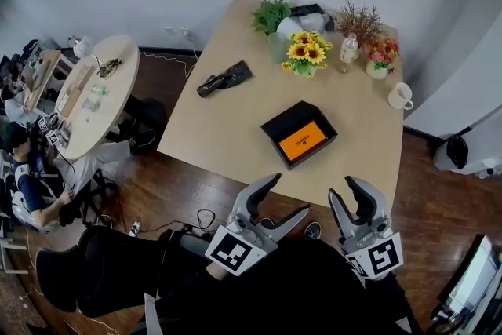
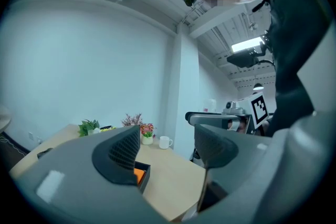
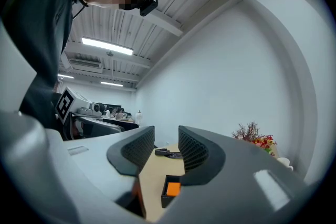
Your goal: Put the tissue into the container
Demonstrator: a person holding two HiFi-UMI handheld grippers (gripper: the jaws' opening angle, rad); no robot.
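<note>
Container [image 1: 299, 134]: black open-topped box, set askew on the right-centre of the table, closer to the near edge than the far one. An orange packet [image 1: 303, 141] lies flat inside it, below the rim; whether this is the tissue I cannot tell

Table [image 1: 227, 129]: pale wood, rectangular. Wide bare top left of the box, and a bare strip on every side of it. Wood floor [image 1: 196, 192] open along the table's left edge

Round table [image 1: 118, 90]: well off to the left, cluttered, with a seated person [image 1: 23, 169] beside it. Black chair [image 1: 102, 271] at lower left, clear of the big table

Left gripper [image 1: 289, 194]: level, tips at the table's near edge. Its own view [image 2: 165, 144] shows the fingers well apart, nothing between them

Right gripper [image 1: 340, 186]: just beside the left, also at the near edge. Its view [image 3: 166, 147] shows a narrower gap, pads not touching, nothing held; the box is seen beyond the gap

Far edge is crowded: green plant [image 1: 271, 14], dried twigs [image 1: 357, 20], sunflowers [image 1: 306, 52], red flowers [image 1: 382, 55]

Black object [image 1: 224, 78]: alone near the left edge, well apart from the box

White mug [image 1: 401, 96]: at the right edge
</note>
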